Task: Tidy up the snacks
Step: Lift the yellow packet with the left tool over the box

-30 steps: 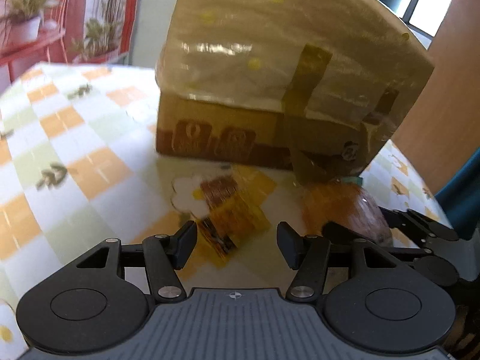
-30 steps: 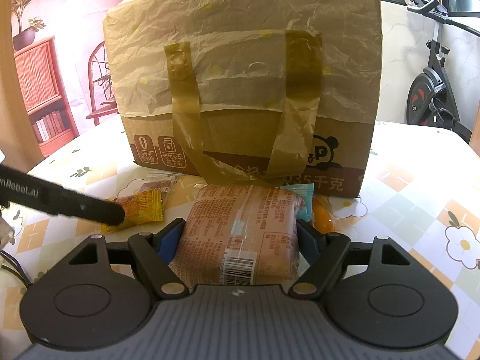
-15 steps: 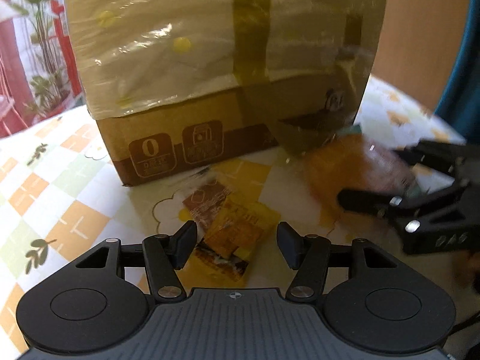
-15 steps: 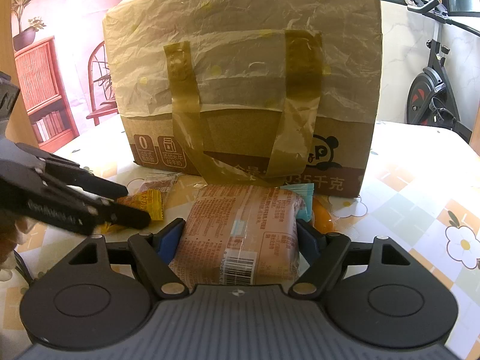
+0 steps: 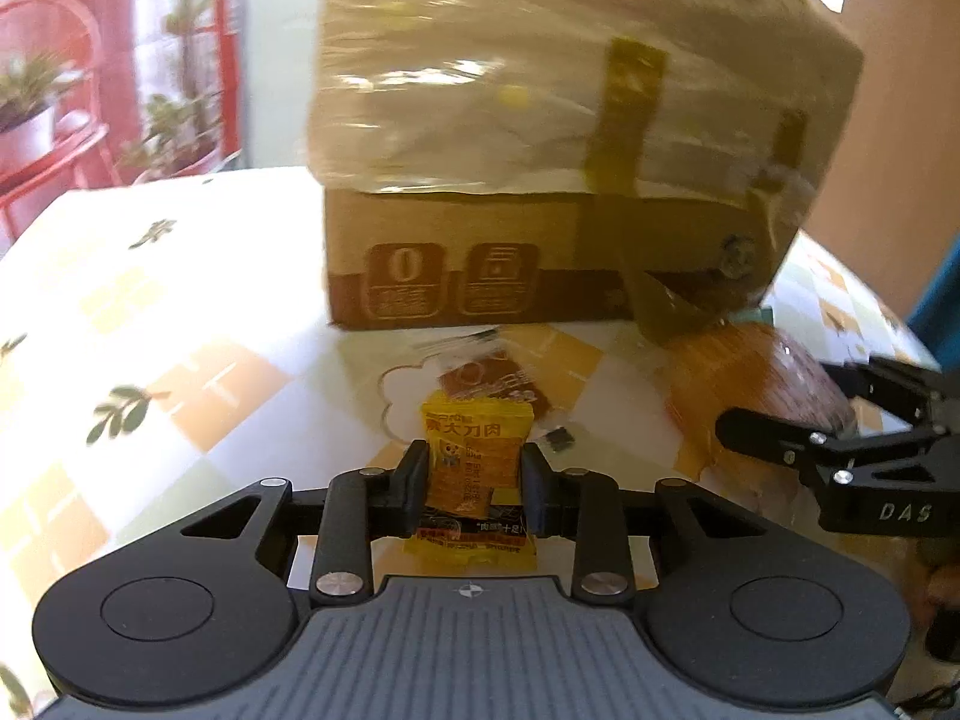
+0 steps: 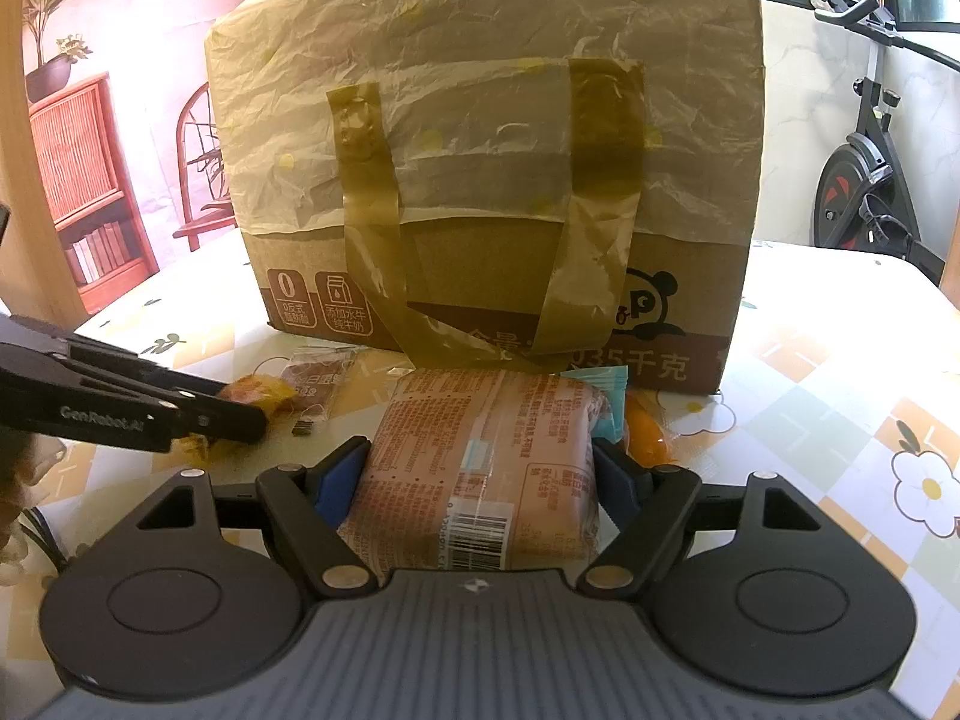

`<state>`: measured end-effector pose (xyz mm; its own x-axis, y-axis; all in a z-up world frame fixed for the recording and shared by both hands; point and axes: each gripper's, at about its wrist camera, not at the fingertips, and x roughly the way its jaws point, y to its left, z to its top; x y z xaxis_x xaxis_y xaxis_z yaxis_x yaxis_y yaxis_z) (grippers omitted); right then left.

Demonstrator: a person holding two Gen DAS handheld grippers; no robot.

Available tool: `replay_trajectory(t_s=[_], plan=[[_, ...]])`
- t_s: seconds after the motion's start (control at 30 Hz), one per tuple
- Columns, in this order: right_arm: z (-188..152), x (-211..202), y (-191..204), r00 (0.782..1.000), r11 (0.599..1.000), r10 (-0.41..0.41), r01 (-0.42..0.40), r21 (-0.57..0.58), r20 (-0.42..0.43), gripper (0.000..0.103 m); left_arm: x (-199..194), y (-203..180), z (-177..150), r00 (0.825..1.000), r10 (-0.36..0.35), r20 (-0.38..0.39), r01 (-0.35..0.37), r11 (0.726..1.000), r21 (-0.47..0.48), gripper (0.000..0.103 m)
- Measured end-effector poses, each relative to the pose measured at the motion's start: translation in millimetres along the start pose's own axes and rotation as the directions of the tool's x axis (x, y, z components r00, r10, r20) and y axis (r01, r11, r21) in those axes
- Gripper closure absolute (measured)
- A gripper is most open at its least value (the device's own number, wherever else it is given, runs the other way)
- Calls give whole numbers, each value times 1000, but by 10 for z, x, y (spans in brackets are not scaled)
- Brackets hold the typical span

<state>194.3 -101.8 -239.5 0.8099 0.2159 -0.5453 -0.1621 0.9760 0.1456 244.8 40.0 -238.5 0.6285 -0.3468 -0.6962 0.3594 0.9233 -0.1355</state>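
Snacks update: left gripper (image 5: 474, 471) has just closed on the yellow sachet (image 5: 474, 468)!
Half a second ago its fingers stood wide over the pile; now they pinch the sachet at lower centre, just off the worktop (image 5: 180, 324). Right gripper (image 6: 480, 480) keeps clamping the big brown packet (image 6: 486, 462), low centre, before the cardboard box (image 6: 480, 180). Sorting can likely proceed.
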Motion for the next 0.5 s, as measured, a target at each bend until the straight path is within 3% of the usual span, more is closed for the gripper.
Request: replay_trajectory(t_s=[0.3, 0.5], plan=[[6, -9, -8, 1000, 1000, 7, -7, 6, -4, 25, -274, 36, 19, 998, -4, 70, 11, 994, -105, 70], [50, -131, -29, 998, 998, 32, -29, 58, -51, 26, -388, -10, 83, 995, -34, 89, 43, 994, -98, 70]])
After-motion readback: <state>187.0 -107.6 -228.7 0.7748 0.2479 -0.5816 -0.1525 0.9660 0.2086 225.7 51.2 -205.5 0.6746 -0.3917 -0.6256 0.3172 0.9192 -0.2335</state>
